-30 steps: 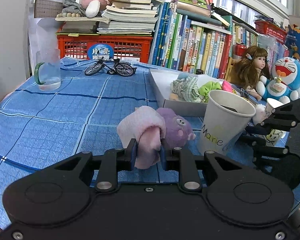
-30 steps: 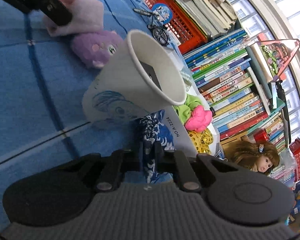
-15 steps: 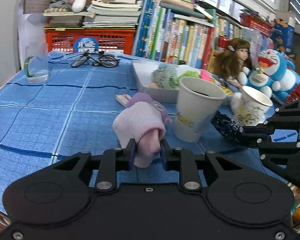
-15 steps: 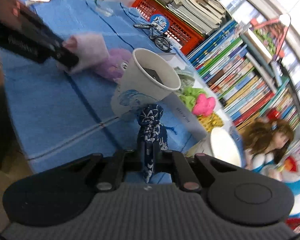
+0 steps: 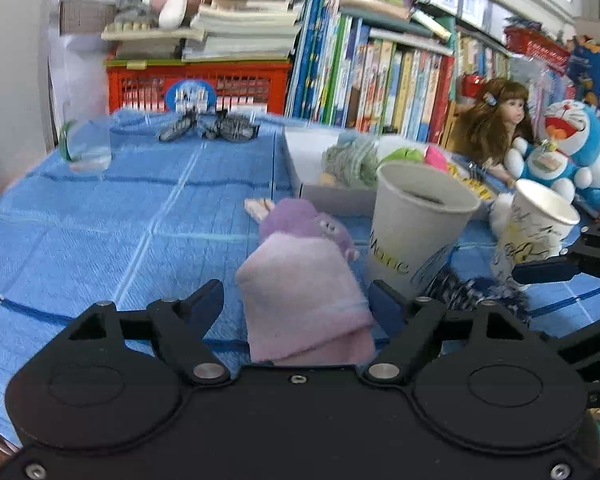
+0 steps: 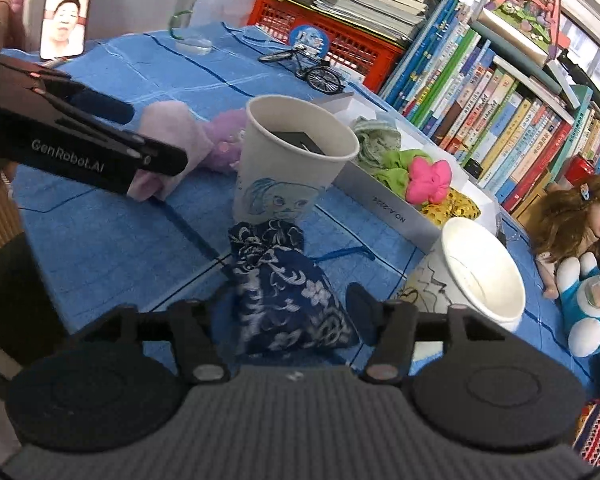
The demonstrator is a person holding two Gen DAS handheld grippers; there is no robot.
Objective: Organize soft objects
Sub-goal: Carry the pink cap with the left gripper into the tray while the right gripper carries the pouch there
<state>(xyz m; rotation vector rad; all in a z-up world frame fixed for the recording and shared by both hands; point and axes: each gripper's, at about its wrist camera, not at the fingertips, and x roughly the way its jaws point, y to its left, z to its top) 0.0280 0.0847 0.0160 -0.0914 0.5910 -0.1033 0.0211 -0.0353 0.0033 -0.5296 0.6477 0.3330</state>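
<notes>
the left gripper (image 5: 298,304) has just spread its jaws; the folded pale pink fleece cloth (image 5: 304,304) lies loose between them on the blue checked tablecloth (image 5: 100,216). the right gripper (image 6: 288,304), likewise just opened, brackets a slumped navy floral drawstring pouch (image 6: 288,300).

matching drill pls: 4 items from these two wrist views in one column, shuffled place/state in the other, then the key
Things
1. pink cloth
2. navy floral pouch
3. pink scrunchie
4. toy bicycle

Places or states
A. in the white box with other fabric pieces
B. on the tablecloth between the open jaws of the left gripper
C. in front of the red crate
D. on the tablecloth between the open jaws of the right gripper

Pairs: 1-B, 2-D, 3-A, 4-C
</notes>
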